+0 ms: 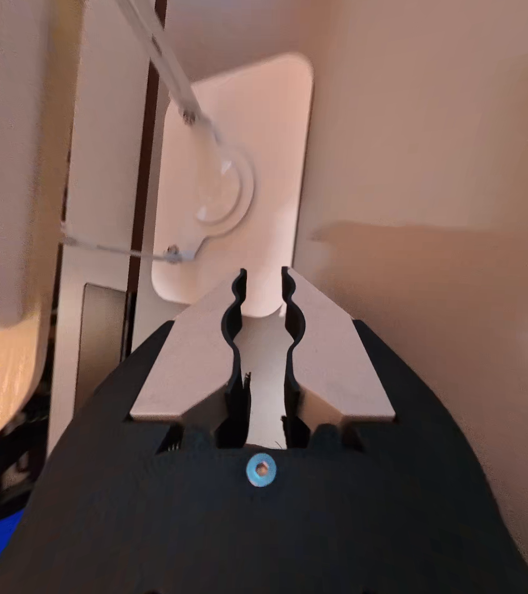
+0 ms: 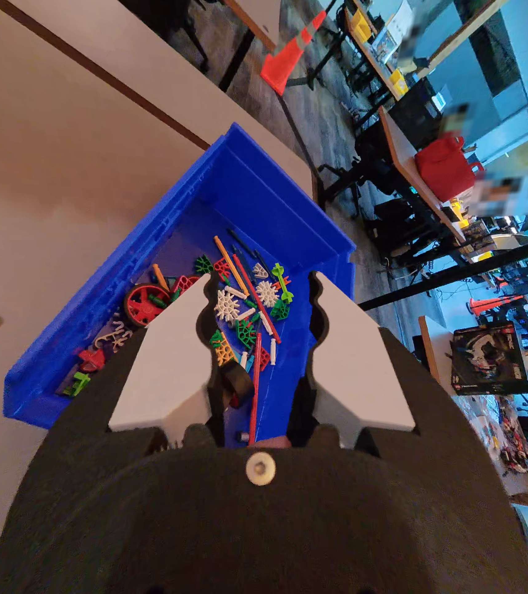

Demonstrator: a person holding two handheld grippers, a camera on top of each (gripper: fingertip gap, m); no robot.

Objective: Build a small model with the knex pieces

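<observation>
left gripper (image 1: 263, 273) narrow, empty, near stiff white rounded plastic plate (image 1: 233, 180); right gripper (image 2: 262, 278) wide, empty, over rigid blue plastic bin (image 2: 256, 193) of light, small toy rods and connectors (image 2: 243, 308); best pinched mid-rod.

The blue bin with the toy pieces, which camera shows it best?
The right wrist view: the blue bin fills the middle, open side up, with its coloured toy pieces showing between the right gripper and its open jaws. The left wrist view shows only a blurred blue patch at its lower left corner.

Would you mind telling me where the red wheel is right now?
In the right wrist view, the red wheel lies inside the blue bin, against its left wall, just left of the right tool, beside an orange rod.
</observation>
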